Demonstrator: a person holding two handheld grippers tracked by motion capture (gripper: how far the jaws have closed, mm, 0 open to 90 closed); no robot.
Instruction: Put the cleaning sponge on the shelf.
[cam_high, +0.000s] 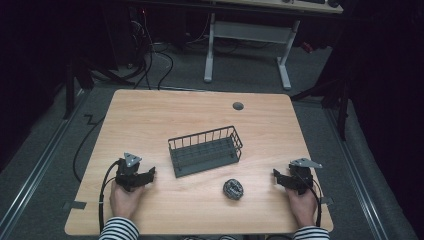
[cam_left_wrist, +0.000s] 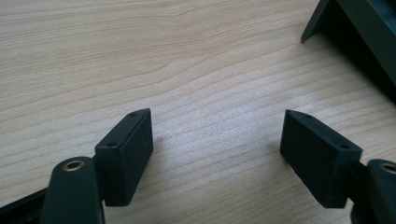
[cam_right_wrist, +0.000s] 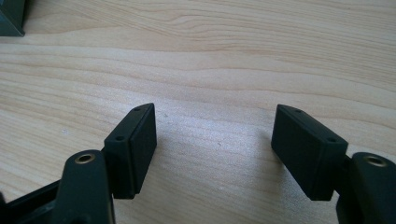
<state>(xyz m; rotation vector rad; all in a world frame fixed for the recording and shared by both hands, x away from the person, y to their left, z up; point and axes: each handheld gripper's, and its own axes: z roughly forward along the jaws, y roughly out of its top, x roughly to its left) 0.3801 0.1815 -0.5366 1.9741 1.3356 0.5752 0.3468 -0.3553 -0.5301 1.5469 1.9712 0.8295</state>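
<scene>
A dark wire basket (cam_high: 207, 159) stands near the middle of the wooden table (cam_high: 165, 115). In front of it, to the right, lies a crumpled grey ball (cam_high: 233, 189). My left gripper (cam_high: 150, 174) rests on the table at the front left, pointing right toward the basket. It is open, with bare wood between its jaws (cam_left_wrist: 217, 135). A corner of the basket (cam_left_wrist: 359, 28) sits ahead of it on the right. My right gripper (cam_high: 275, 177) rests at the front right, pointing left, open over bare wood (cam_right_wrist: 214, 133). A basket corner (cam_right_wrist: 11, 16) shows at the far left of its view.
A round grommet hole (cam_high: 238, 106) sits near the table's far edge. Beyond the table stands another desk with white legs (cam_high: 250, 35), and cables (cam_high: 150, 60) lie on the floor. Striped sleeves (cam_high: 120, 230) enter at the front edge.
</scene>
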